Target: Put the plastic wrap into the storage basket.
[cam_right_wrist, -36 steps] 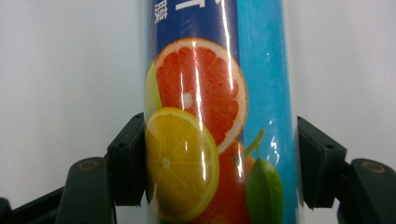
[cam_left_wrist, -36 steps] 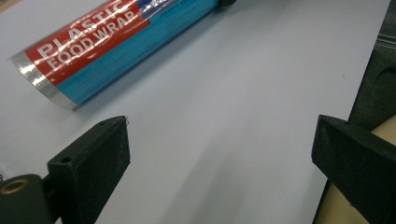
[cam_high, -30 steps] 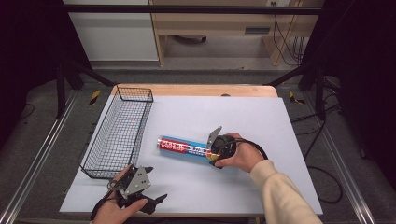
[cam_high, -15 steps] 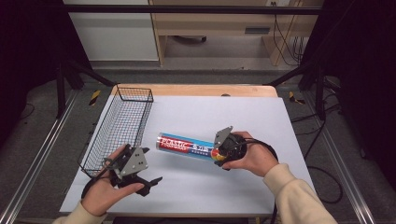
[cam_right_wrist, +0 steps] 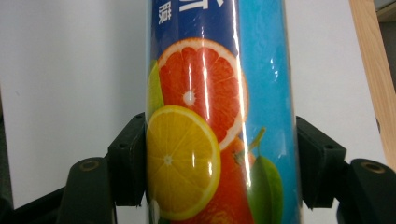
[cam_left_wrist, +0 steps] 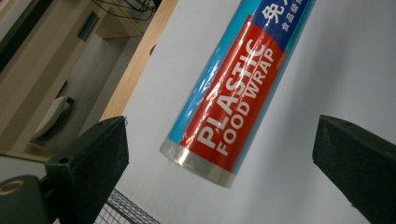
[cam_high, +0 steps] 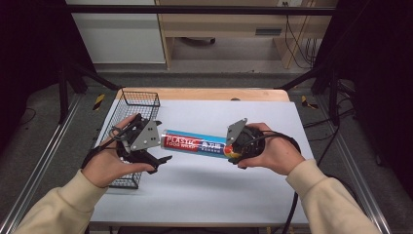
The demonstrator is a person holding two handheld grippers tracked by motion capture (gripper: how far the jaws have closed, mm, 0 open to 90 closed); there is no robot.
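A roll of plastic food wrap (cam_high: 195,142), red, blue and light blue with citrus fruit printed on it, is held level above the white table cover. My right gripper (cam_high: 230,148) is shut on its right end; in the right gripper view the roll (cam_right_wrist: 219,116) sits clamped between both black pads (cam_right_wrist: 130,158). My left gripper (cam_high: 155,152) is at the roll's left end with its jaws wide open. In the left gripper view the capped end of the roll (cam_left_wrist: 224,121) hangs between the jaws without touching either.
A black wire basket (cam_high: 127,108) stands along the table's left side, right behind the left hand. The white cover (cam_high: 209,195) spans the table, with a wooden edge (cam_high: 204,94) at the back. Black frame posts stand at both sides.
Both hands have risen. The right gripper has lifted the roll off the table, and the left gripper has come up from the front edge to the roll's left end.
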